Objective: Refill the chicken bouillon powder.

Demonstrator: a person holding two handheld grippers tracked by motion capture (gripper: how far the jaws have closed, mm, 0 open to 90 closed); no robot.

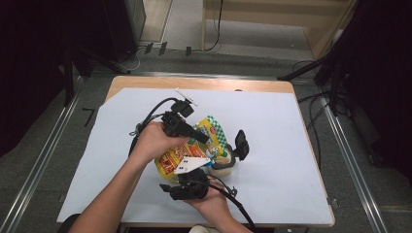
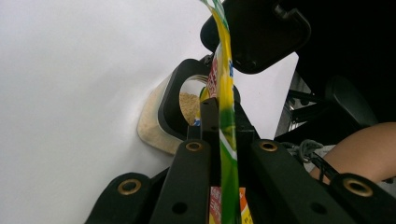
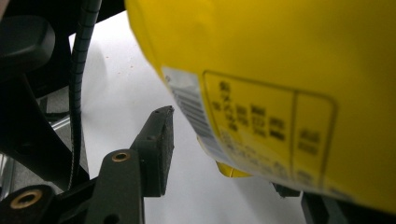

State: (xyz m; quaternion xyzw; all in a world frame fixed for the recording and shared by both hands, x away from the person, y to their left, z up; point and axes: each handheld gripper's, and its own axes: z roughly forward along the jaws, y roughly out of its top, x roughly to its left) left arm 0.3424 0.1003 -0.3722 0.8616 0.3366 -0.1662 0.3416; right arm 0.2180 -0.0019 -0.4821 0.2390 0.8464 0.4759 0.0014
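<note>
At centre-left of the worktop [image 1: 272, 126], left hand-held gripper [image 1: 201, 137] is clamped on the top edge of the yellow snack pouch [image 1: 187, 154], its film pinched between the pads. Pouch is tilted over a jar of beige powder [image 1: 222, 167] with a black flip lid [image 1: 241, 144]. Right hand-held gripper [image 3: 224, 140]: jaws part-open, near pad clear of the pouch's underside; far pad hidden, grip unclear.

Bright, even light — blurred close-ups
</note>
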